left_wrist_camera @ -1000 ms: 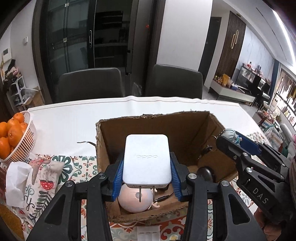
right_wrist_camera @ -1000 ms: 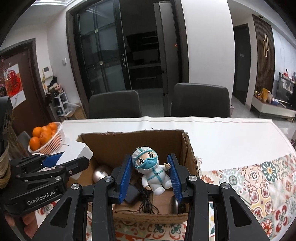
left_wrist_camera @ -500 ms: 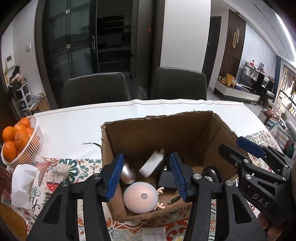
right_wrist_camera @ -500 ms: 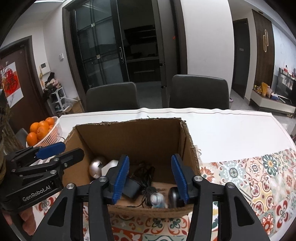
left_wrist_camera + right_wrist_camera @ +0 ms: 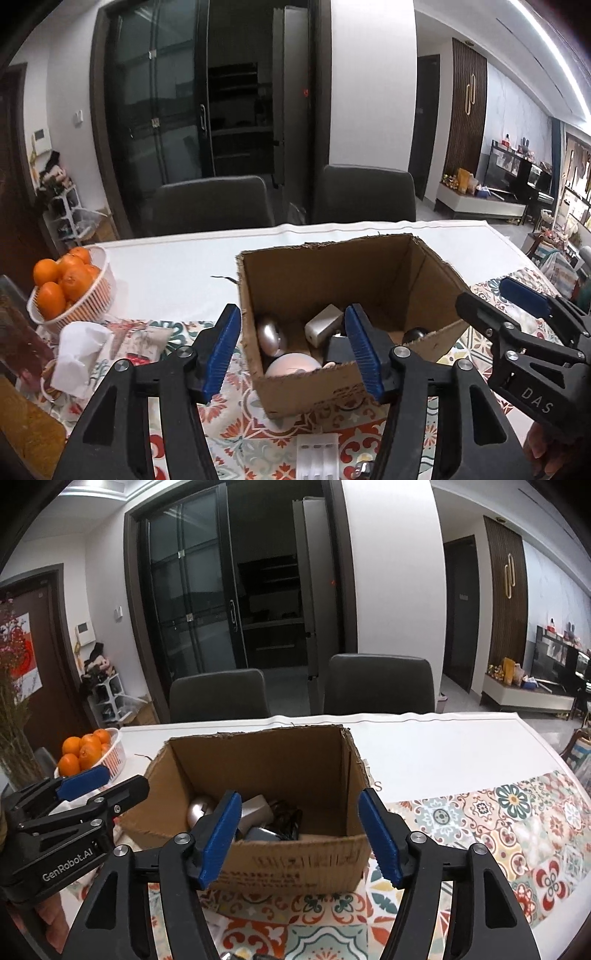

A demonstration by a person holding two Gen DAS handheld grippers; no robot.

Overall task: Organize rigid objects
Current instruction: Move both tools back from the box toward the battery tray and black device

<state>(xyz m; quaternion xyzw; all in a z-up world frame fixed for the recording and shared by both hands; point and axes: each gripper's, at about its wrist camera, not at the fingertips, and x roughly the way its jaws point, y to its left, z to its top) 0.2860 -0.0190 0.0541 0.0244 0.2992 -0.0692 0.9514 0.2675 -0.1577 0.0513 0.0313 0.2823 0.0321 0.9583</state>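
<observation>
An open cardboard box (image 5: 369,280) (image 5: 280,760) stands on the table. Inside lie a white charger (image 5: 323,325) (image 5: 255,806), a silver mouse (image 5: 269,334) (image 5: 199,808), a pink round object (image 5: 291,363) and dark cables (image 5: 286,818). My left gripper (image 5: 293,349) is open and empty, held just in front of the box's near wall. My right gripper (image 5: 303,836) is open and empty, in front of the box's near wall. Each gripper shows at the edge of the other's view: the right (image 5: 517,325), the left (image 5: 92,786).
A white basket of oranges (image 5: 70,291) (image 5: 92,753) stands at the left with crumpled tissue (image 5: 79,354) near it. A white blister pack (image 5: 317,456) lies on the patterned cloth (image 5: 517,830) near me. Two dark chairs (image 5: 210,206) stand behind the table.
Both grippers opened and dropped their loads into the box: the left the white charger, the right the masked figurine. Both then pulled back toward me.
</observation>
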